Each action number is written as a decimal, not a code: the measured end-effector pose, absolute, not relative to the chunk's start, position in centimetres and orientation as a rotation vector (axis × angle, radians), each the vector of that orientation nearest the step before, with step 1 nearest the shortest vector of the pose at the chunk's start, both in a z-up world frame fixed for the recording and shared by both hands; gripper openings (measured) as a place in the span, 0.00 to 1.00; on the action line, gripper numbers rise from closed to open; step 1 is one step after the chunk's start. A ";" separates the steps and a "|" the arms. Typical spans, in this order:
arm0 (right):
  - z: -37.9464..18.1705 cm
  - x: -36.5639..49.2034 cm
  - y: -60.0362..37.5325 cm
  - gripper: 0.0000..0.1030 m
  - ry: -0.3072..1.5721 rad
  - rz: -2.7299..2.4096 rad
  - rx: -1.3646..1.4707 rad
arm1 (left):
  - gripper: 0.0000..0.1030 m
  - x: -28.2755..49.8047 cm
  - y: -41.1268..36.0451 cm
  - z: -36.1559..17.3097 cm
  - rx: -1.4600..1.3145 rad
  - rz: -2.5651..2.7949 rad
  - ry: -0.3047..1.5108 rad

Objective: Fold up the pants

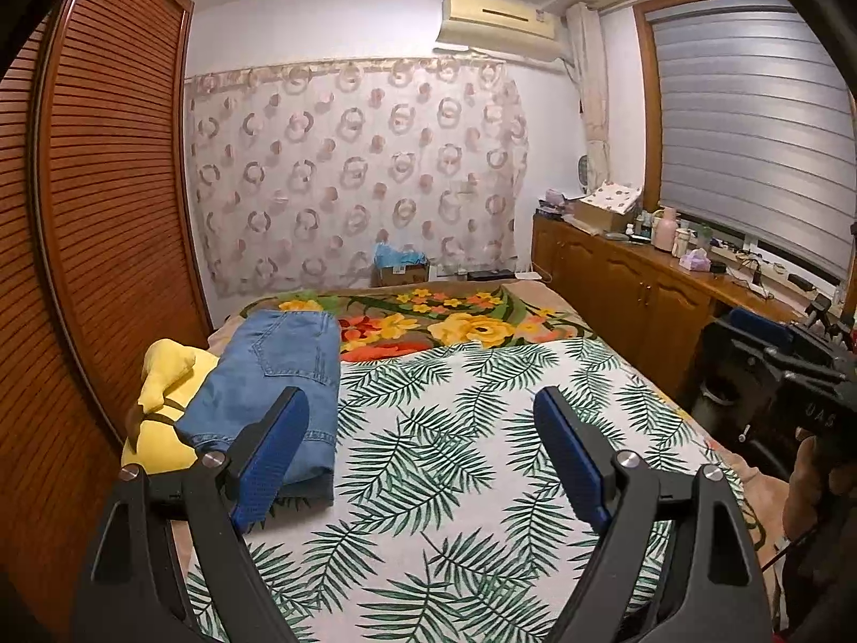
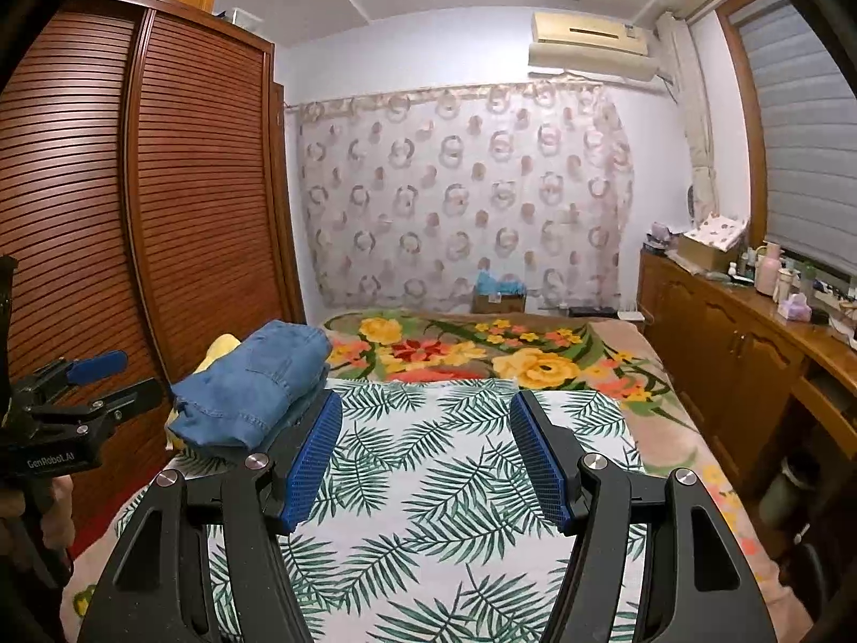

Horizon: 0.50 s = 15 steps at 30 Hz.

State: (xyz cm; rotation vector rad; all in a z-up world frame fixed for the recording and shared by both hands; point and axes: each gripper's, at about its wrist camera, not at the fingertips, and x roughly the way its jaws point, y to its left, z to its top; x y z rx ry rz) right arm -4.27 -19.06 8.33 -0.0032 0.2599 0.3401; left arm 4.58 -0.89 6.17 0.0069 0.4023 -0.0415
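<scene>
The blue denim pants [image 1: 278, 375] lie folded in a compact stack on the left side of the bed, partly on a yellow plush toy [image 1: 160, 402]. They also show in the right wrist view [image 2: 257, 386]. My left gripper [image 1: 423, 412] is open and empty, raised above the leaf-print sheet [image 1: 455, 455], just right of the pants. My right gripper [image 2: 426, 418] is open and empty above the same sheet [image 2: 428, 509]. The right gripper shows at the right edge of the left wrist view [image 1: 792, 369], and the left gripper at the left edge of the right wrist view [image 2: 80, 391].
A flower-print blanket [image 1: 455, 321] covers the far end of the bed. A slatted wooden wardrobe [image 1: 107, 214] stands close on the left. A wooden sideboard [image 1: 643, 278] with bottles and boxes runs along the right under the window. A cardboard box [image 1: 401, 268] sits by the curtain.
</scene>
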 end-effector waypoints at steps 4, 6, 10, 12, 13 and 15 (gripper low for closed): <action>7.9 -3.9 -19.1 0.65 0.263 0.340 0.002 | 0.84 4.4 -1.0 6.3 0.006 -0.040 0.396; 7.9 -3.4 -19.2 0.65 0.265 0.339 0.003 | 0.84 4.4 -1.1 6.3 0.009 -0.038 0.397; 7.6 -2.9 -19.7 0.65 0.266 0.341 0.008 | 0.84 4.4 -1.2 6.3 0.014 -0.038 0.402; 7.6 -2.8 -19.7 0.65 0.265 0.346 0.009 | 0.84 4.3 -0.9 6.3 0.011 -0.041 0.403; 7.5 -2.9 -19.6 0.65 0.265 0.345 0.008 | 0.84 4.3 -0.9 6.4 0.009 -0.040 0.403; 7.5 -2.7 -19.5 0.65 0.264 0.343 0.007 | 0.84 4.3 -0.9 6.4 0.010 -0.037 0.403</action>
